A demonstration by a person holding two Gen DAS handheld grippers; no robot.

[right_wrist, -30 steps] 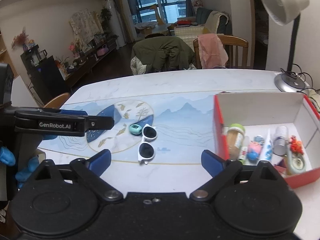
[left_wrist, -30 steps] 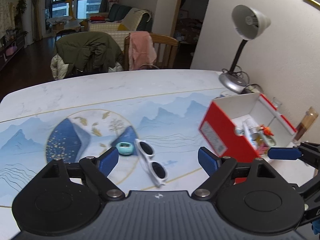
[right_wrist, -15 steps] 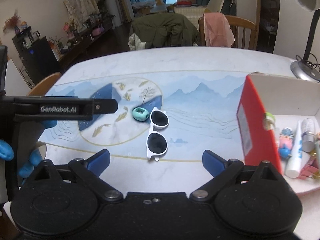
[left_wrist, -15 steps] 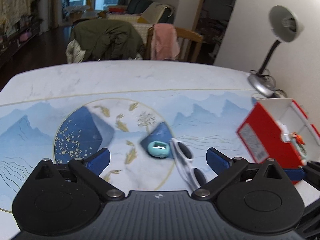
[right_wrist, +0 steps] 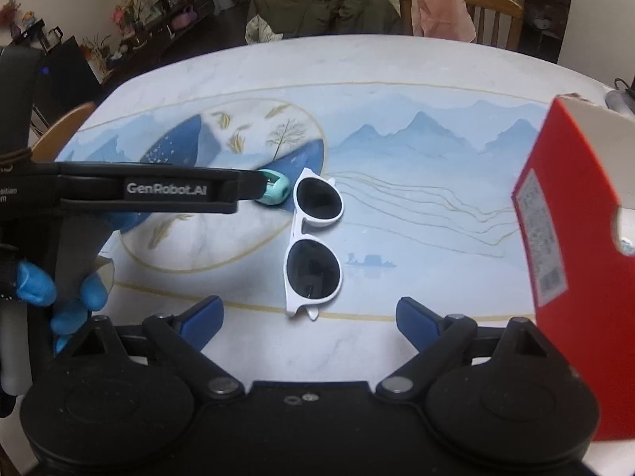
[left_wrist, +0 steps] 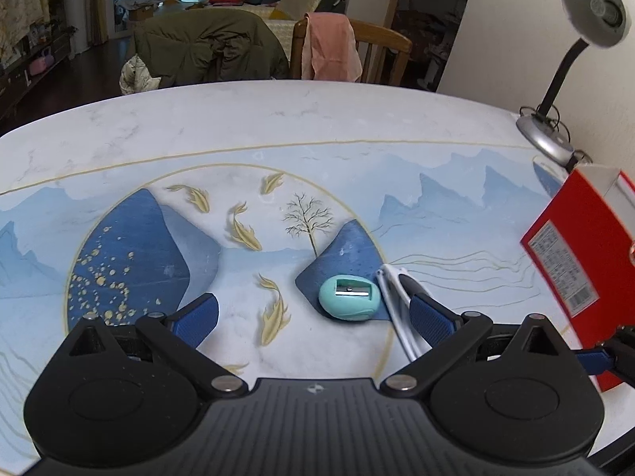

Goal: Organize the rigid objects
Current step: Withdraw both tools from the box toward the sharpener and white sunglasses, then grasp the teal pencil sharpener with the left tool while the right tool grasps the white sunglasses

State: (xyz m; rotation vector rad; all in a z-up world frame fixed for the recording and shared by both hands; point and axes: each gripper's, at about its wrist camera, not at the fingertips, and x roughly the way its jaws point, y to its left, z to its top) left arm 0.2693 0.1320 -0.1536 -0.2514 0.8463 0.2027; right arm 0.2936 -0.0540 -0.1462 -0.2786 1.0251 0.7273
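Observation:
A teal egg-shaped pencil sharpener (left_wrist: 350, 298) lies on the patterned table mat, with white sunglasses (right_wrist: 313, 242) lying just to its right. My left gripper (left_wrist: 313, 315) is open and empty, low over the mat, with the sharpener between and just beyond its fingertips and the sunglasses (left_wrist: 397, 309) by its right finger. In the right wrist view the left gripper's finger (right_wrist: 158, 192) reaches up to the sharpener (right_wrist: 274, 192). My right gripper (right_wrist: 309, 315) is open and empty, just short of the sunglasses. A red box (right_wrist: 571, 238) stands at the right.
The red box (left_wrist: 571, 254) also shows at the right edge in the left wrist view. A grey desk lamp (left_wrist: 555, 79) stands at the table's far right corner. Chairs draped with a green jacket (left_wrist: 206, 51) and a pink cloth (left_wrist: 331, 47) stand behind the table.
Both grippers have moved left and closer to the mat. The sharpener now lies between the left gripper's fingers. The red box has slid toward the right edge of both views.

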